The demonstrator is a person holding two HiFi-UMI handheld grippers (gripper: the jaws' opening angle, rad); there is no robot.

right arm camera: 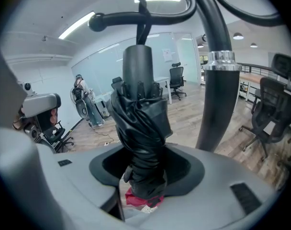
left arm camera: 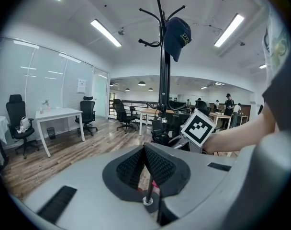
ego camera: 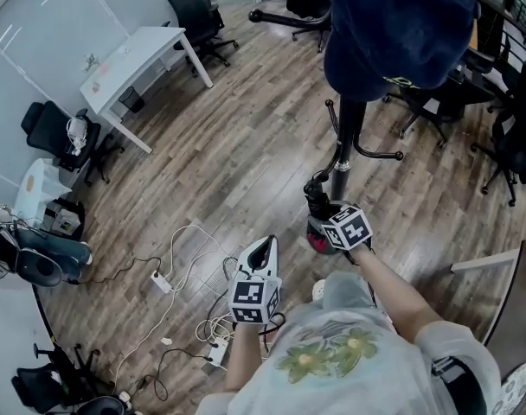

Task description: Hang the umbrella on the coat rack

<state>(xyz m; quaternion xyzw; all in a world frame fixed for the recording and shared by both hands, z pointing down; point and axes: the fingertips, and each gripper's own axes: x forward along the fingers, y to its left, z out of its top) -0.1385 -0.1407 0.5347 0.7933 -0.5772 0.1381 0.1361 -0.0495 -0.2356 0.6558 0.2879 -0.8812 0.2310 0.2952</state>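
Note:
A folded black umbrella (right arm camera: 141, 128) stands upright between the jaws of my right gripper (right arm camera: 148, 170), which is shut on it. A bit of red shows at its lower end. Its strap (right arm camera: 141, 11) rises across a black hook arm (right arm camera: 121, 18) of the coat rack; whether it loops round the arm I cannot tell. The rack's pole (right arm camera: 219, 85) stands just to the right. From the head view the umbrella (ego camera: 317, 195) and right gripper (ego camera: 325, 214) sit close against the pole (ego camera: 343, 162), under a navy cap (ego camera: 393, 24) on the rack. My left gripper (ego camera: 265, 251) hangs apart, shut and empty (left arm camera: 144, 152).
A white table (ego camera: 137, 54) stands at the back left with black office chairs (ego camera: 198, 11) around. White cables and a power strip (ego camera: 162, 281) lie on the wood floor near my left gripper. More chairs (ego camera: 505, 145) crowd the right side by the rack.

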